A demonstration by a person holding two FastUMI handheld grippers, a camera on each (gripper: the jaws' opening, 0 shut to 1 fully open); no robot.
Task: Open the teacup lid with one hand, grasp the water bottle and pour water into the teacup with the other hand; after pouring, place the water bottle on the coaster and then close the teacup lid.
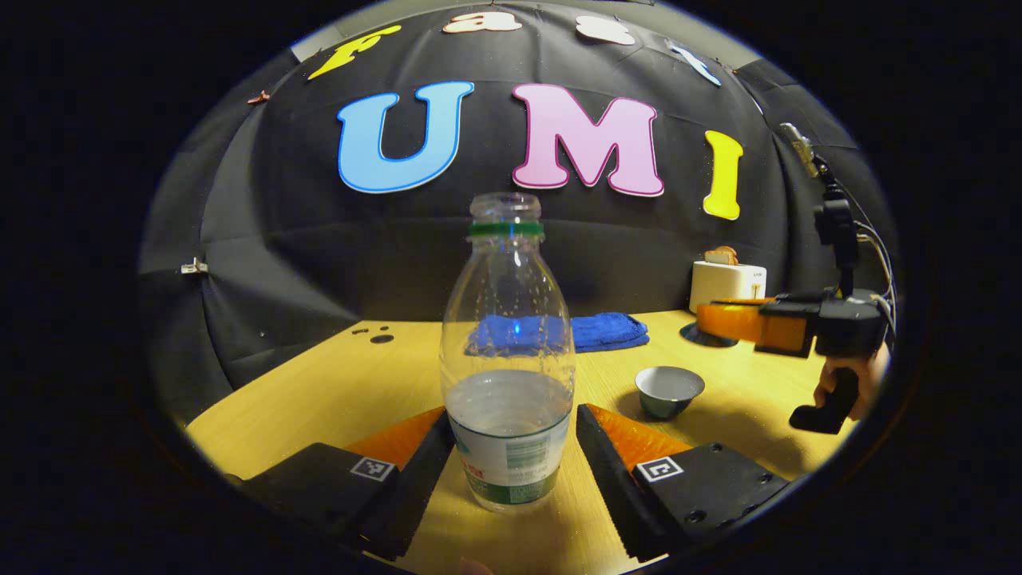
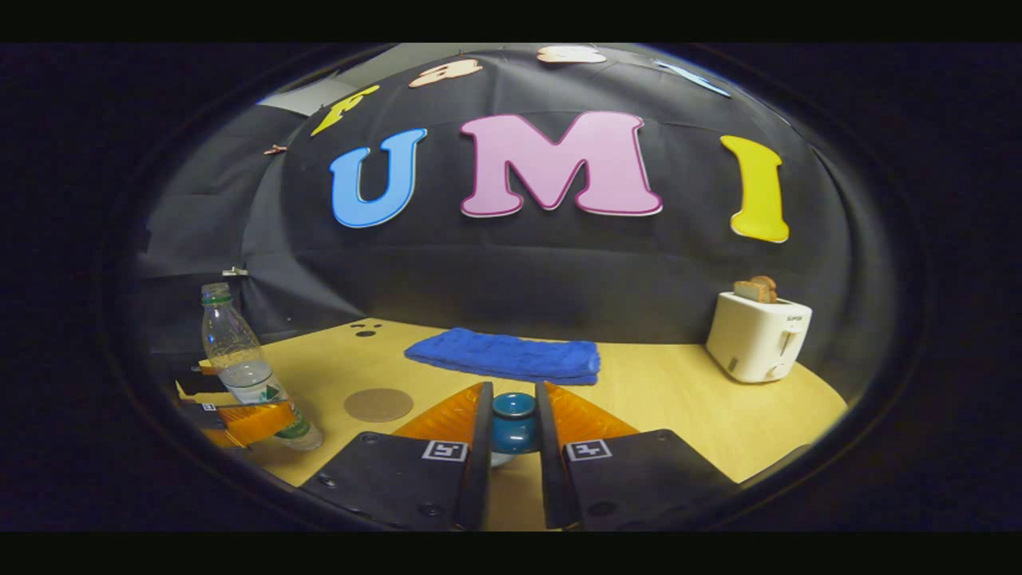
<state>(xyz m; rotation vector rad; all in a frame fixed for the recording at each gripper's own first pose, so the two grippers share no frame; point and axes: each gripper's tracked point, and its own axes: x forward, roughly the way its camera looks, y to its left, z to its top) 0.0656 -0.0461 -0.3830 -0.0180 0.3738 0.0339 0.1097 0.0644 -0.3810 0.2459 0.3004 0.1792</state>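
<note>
Wooden table [image 2: 679,399], pale yellow top, backed by black cloth wall; bare stretch of top runs from the bottle toward the near edge, and more lies between towel and toaster.

Toaster [image 2: 757,335]: white, far right of the bottle, near the table's back edge, bread slices standing in its slots.

Towel [image 2: 507,355]: blue, folded flat, behind the bottle toward the wall.

Water bottle [image 1: 508,351]: clear plastic, upright on the table, cap off, green ring at the neck, water filling roughly the lower third. In the right gripper view it stands at the far left of the table.

Left gripper [image 1: 511,455]: black fingers with orange backing, spread apart, one each side of the bottle's lower body; a small gap shows on both sides, not pressing.

Right gripper [image 2: 511,447]: fingers drawn close on the lid [image 2: 512,423], a blue knobbed piece pinched between them. In the left gripper view this gripper hangs to the right of the bottle, above the table, held by a hand [image 1: 866,383].

Teacup [image 1: 669,391]: small grey bowl, uncovered, on the table right of the bottle; contents cannot be told.

Coaster [image 2: 378,404]: round, brown, flat on the table just right of the bottle in the right gripper view, bare.
</note>
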